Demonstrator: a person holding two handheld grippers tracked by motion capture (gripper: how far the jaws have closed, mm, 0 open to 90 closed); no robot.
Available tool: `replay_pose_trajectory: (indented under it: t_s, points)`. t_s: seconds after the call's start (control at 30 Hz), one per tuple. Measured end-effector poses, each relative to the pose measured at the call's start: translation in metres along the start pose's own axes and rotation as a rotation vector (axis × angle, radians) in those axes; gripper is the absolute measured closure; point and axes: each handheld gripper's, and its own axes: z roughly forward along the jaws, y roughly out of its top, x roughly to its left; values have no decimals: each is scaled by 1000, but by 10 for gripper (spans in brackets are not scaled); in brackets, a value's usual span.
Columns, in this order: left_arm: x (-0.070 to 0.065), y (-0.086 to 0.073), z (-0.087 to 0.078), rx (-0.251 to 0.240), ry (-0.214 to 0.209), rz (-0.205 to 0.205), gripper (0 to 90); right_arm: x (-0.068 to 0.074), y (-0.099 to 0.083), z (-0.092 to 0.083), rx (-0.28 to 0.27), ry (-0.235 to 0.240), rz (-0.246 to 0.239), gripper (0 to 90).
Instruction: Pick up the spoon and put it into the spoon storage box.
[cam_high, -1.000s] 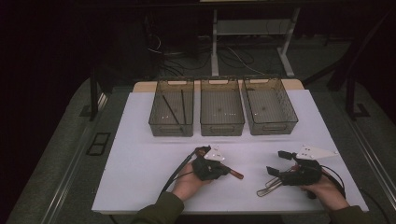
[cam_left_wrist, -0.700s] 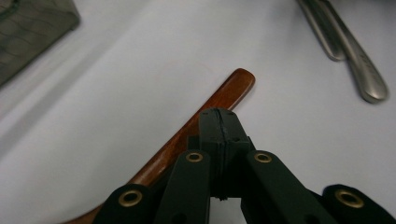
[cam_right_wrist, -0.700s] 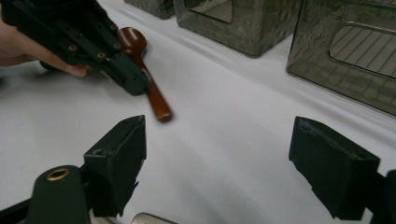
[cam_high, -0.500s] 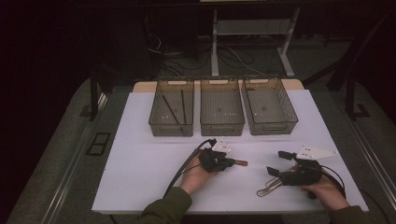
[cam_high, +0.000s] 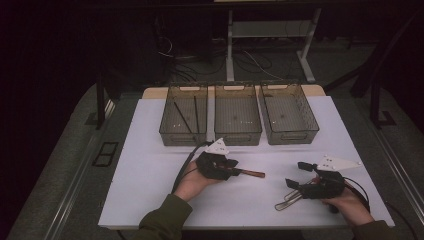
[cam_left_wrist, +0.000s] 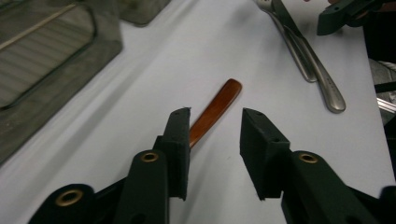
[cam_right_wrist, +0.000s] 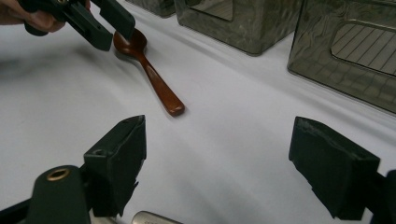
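Left gripper jaws just opened, released over wooden spoon mid-table; should centre both jaws astride the handle before clamping.

Table: white rectangular tabletop, a pale wooden edge showing at its far side.
Floor: grey floor around the table, a dark tangle of black cables beyond it.
Furniture: white metal stand legs at the far end.
Light: dim room, far part in darkness.
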Motion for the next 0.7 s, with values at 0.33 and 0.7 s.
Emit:
replay_pose_trajectory:
  t_s: [0.33, 0.7]
  points:
    - [27, -15, -26, -35, 88, -82, 409, 0, 0, 0, 4, 1, 1, 183]
    - [41, -22, -20, -16, 146, -109, 346, 1, -1, 1, 9, 1, -4, 183]
